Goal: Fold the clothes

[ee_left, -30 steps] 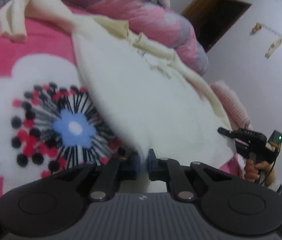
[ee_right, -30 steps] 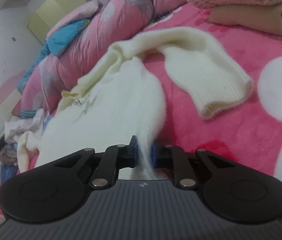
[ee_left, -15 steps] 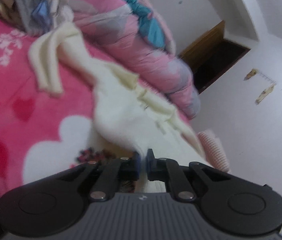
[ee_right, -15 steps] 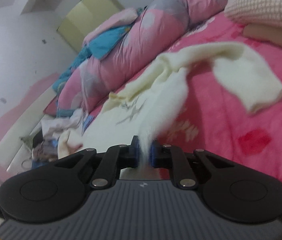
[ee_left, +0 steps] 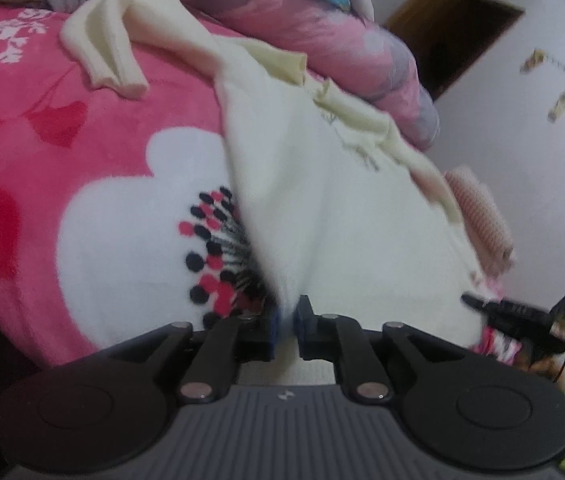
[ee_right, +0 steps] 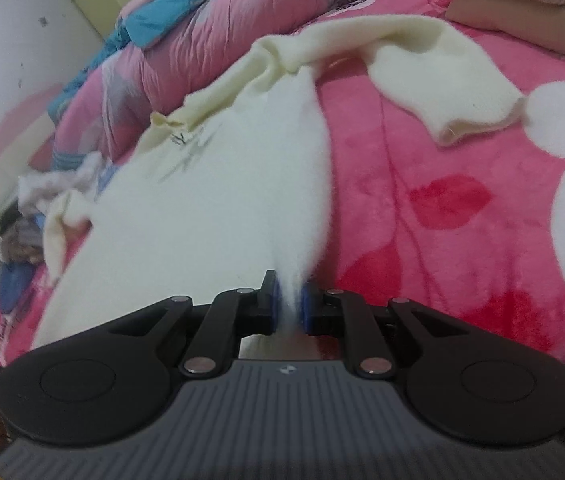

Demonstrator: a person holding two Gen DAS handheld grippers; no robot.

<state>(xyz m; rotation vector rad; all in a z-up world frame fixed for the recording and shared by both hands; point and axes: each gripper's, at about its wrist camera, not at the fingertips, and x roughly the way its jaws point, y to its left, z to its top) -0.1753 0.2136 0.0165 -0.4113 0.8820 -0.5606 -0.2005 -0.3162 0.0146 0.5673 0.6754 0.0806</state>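
A cream sweater [ee_left: 346,208] of soft, fuzzy knit lies spread over a pink blanket [ee_left: 82,128] printed with large white flowers and red petals; its body is broad and pale, almost white where the light falls, and blurred along the edges nearest the cameras. A faint grey embroidered mark sits high on the chest, just below the neckline; the collar and shoulder seam are a shade more yellow and rumpled into small folds. One sleeve [ee_left: 110,48] trails off across the blanket in the left wrist view, bent back on itself, its ribbed cuff lying flat; the other sleeve [ee_right: 442,76] curves away in the right wrist view, its open cuff turned toward the camera.

The left gripper [ee_left: 287,322] has its jaws pressed together on a pinch of the sweater's lower edge, the fabric rising taut from between the blue pads; the right gripper [ee_right: 288,306] is likewise clamped on a fold of the same hem, which fans upward and widens into the body. The right gripper also shows at the far side of the left wrist view, black with a small green light.

Behind the sweater a pink quilt [ee_right: 210,32] with blue patches lies bunched along the bed; folded clothes [ee_right: 522,4] are stacked at the top corner of the right wrist view.
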